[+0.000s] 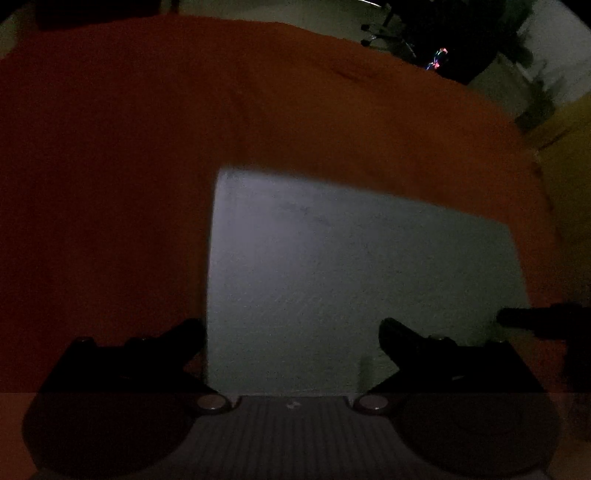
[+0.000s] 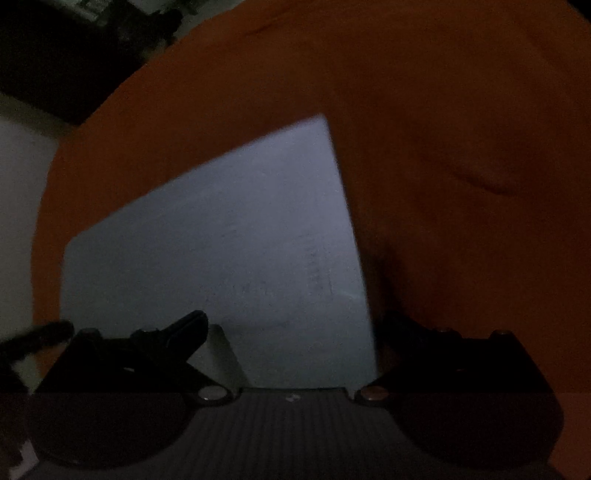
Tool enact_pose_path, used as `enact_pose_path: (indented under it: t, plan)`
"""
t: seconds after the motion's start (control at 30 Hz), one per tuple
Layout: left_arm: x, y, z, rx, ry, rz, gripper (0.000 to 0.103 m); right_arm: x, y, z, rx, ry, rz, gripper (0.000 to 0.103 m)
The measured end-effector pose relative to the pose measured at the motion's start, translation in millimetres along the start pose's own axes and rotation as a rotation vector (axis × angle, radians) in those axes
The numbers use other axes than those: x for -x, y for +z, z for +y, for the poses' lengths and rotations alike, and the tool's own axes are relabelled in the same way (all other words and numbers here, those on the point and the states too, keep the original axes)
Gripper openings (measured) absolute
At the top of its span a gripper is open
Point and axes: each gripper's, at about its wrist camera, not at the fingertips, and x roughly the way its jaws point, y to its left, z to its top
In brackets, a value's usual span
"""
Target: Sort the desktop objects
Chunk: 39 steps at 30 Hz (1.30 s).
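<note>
The scene is very dark. A flat pale grey rectangular sheet or pad (image 1: 351,277) lies on an orange tablecloth (image 1: 129,166). My left gripper (image 1: 291,332) is open just above the sheet's near edge, with its left finger at the sheet's left edge. The same sheet (image 2: 236,251) shows in the right wrist view on the orange cloth (image 2: 461,129). My right gripper (image 2: 291,325) is open over its near part, with its right finger at the sheet's right edge. Neither gripper holds anything. The right gripper's fingertip (image 1: 524,319) shows at the right of the left view.
The cloth's far edge (image 1: 369,44) drops to a dim floor with an office chair base (image 1: 388,33) and dark furniture. A yellowish surface (image 1: 569,155) lies at the right. A pale floor or wall (image 2: 22,203) lies left of the table.
</note>
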Motion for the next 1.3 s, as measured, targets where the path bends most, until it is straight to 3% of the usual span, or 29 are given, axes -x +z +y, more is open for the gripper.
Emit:
enact_pose_path:
  t: [0.13, 0.27, 0.4, 0.63, 0.97, 1.07, 1.3]
  plan:
    - [-14.9, -15.7, -5.5, -0.076, 0.048, -0.046, 0.1, -7.0, -15.8, 17.6, 0.184, -0.061, -0.075, 0.103]
    - [-13.7, -27.5, 6.6, -0.104, 0.103, -0.105, 0.1, -11.2, -22.0, 16.2, 0.232, -0.048, -0.082, 0.103]
    - [-24.0, -35.9, 26.3, -0.07, 0.081, -0.078, 0.101, -12.5, -16.7, 10.1, 0.235, -0.021, -0.072, 0.103]
    - [-42.4, -62.0, 30.3, 0.0, -0.079, -0.019, 0.101, -19.5, -18.0, 0.8, 0.252, -0.01, -0.09, 0.103]
    - [-29.1, -69.6, -3.8, -0.108, -0.04, 0.001, 0.102, -1.0, -35.8, -3.7, 0.215, -0.012, -0.059, 0.103]
    - [-23.8, -75.8, 4.5, -0.124, -0.048, 0.002, 0.102, 1.4, -44.6, -3.9, 0.242, -0.02, -0.06, 0.103]
    - [-30.1, -74.3, 1.4, -0.13, -0.028, 0.004, 0.102, -5.3, -66.1, 7.7, 0.312, -0.101, -0.053, 0.103]
